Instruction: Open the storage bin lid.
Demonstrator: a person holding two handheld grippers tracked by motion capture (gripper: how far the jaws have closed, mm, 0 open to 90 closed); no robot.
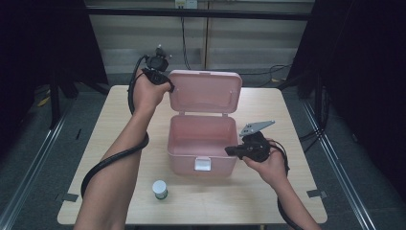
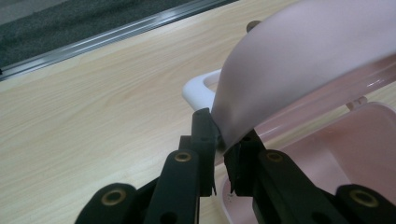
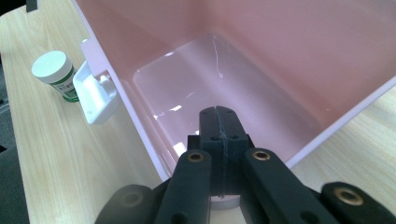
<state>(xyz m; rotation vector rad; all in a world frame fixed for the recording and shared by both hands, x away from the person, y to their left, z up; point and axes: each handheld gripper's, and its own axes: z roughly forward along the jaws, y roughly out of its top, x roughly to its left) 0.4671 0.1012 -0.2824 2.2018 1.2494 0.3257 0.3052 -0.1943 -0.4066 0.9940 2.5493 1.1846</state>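
So the pink box [image 1: 203,146] sits mid-table with its lid [image 1: 205,91] swung up and standing open at the far side. I'll place everything off that box.

My left gripper [image 1: 167,86] is up at the lid's left corner, jaws pinched on the lid's edge. In the left gripper view you can see the pink rim [image 2: 224,135] caught between the two black jaws, with the white handle [image 2: 201,91] just beyond them. Only a thin gap between the jaws, taken up by the plastic.

My right gripper [image 1: 231,150] is at the box's right wall, near the front corner. In the right gripper view [image 3: 219,126] the jaws are pressed flat together, nothing between them, and they sit over the rim of the box, pointing into its bare pink inside. I can't tell whether they actually touch the wall.

The white latch [image 1: 202,164] hangs on the front of the box. A little white-capped bottle with a green label [image 1: 160,189] stands on the table [image 1: 115,124] in front of the box, off to its left, well apart from both grippers.
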